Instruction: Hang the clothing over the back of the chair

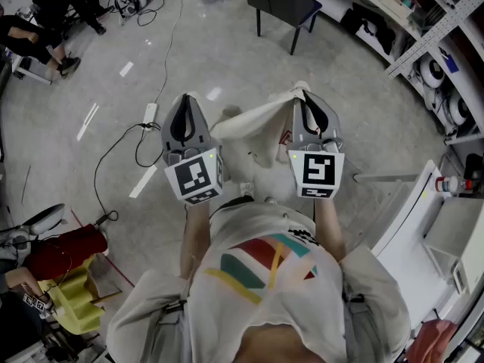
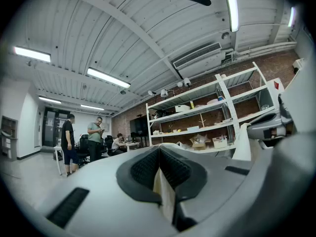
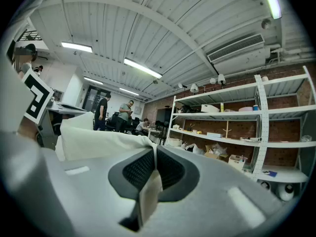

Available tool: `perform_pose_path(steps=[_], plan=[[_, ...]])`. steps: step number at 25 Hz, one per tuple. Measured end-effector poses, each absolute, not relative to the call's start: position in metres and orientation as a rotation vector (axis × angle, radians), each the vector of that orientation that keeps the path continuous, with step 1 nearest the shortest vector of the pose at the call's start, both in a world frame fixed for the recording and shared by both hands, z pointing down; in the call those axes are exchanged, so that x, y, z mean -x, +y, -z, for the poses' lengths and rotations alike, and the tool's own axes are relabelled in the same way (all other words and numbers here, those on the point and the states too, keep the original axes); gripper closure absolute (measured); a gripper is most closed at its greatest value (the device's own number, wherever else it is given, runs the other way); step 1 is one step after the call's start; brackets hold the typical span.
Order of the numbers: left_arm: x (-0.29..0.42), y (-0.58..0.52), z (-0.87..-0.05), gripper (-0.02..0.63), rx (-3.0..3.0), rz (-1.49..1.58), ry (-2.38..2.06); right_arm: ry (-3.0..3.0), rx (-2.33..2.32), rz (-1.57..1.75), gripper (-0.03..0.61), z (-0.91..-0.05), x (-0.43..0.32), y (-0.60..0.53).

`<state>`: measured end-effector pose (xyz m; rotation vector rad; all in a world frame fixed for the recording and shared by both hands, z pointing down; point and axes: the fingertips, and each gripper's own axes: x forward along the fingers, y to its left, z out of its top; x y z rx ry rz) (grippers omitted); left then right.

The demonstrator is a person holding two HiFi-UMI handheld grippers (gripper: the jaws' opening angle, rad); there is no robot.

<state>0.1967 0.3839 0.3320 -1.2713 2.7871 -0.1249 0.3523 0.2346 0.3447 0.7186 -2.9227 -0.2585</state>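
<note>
Left hand-held gripper (image 1: 186, 104) and right hand-held gripper (image 1: 304, 100) are each shown clamped on an edge of the cream clothing (image 1: 253, 123), which is stretched between them. The dark chair (image 1: 281, 2), well apart, is cut off by the top edge. The print on the person's shirt (image 1: 302, 237) cannot be read.

We see a grey floor (image 1: 227, 59) with a white power strip (image 1: 150, 113) and a black cable (image 1: 113, 153) looping from it. Shelves (image 1: 423, 29) line the right side, and a red-capped bottle (image 1: 454, 184) shows near the right edge. Low at the left lie a red bundle (image 1: 68, 252) and something yellow (image 1: 76, 301). Across the room two people (image 2: 94, 138) stand and a third (image 2: 118, 143) sits. Overhead we see strip lights (image 2: 107, 78) and an air conditioner (image 2: 200, 60).
</note>
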Motion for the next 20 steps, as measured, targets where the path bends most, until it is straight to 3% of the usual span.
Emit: perform_pose_path(steps=[20], plan=[[-0.171,0.366,-0.326,0.6,1.287,0.098,2.777,-2.935,-0.752,0.237,0.569,-0.342,-0.338,0.22]])
